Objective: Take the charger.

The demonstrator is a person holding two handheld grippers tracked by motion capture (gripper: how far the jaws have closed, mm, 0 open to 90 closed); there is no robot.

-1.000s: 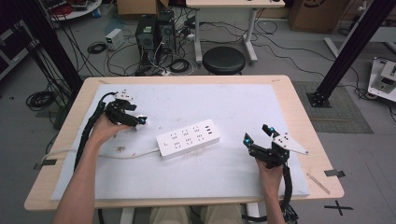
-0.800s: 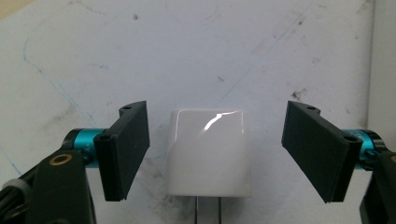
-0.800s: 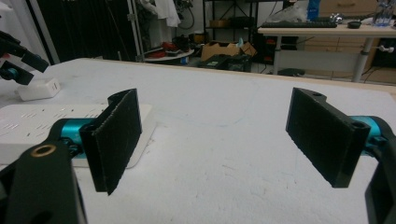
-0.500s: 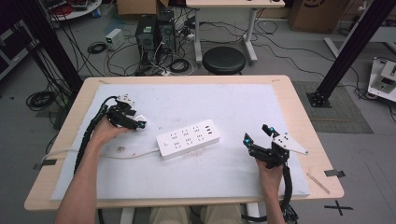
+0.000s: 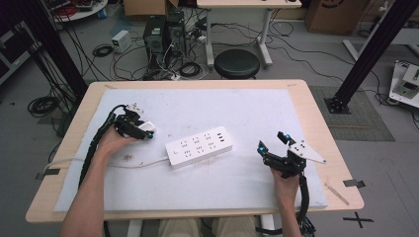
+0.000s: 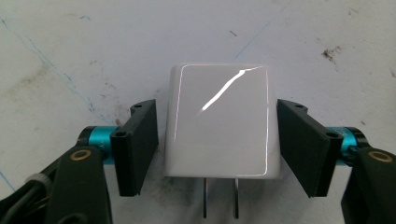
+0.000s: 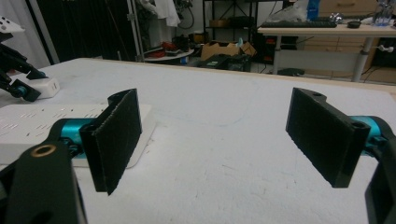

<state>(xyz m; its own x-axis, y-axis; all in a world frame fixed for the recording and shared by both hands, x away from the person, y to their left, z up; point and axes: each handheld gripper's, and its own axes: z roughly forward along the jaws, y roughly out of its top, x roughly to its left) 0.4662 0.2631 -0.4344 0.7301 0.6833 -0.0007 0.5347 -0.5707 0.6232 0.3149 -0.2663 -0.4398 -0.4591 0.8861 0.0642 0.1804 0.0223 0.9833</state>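
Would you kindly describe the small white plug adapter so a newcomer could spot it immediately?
On the white mat covering the table, look left of the long white power strip. The plug adapter lies flat between the left tongs: a glossy white block with two metal prongs, far shorter than the strip.

Left gripper: black jaws on teal hubs (brass screws); right gripper carries a grey three-cornered plate; black ribbed cables.

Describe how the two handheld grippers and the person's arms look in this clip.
Both are black two-jaw tools. The left gripper has flat rectangular black pads on teal cylindrical mounts, with brass-coloured rivets on its links. The right gripper has teal tips and a grey three-cornered plate on top. A ribbed black cable trails from each along the forearm. The forearms are bare, with no sleeves visible.
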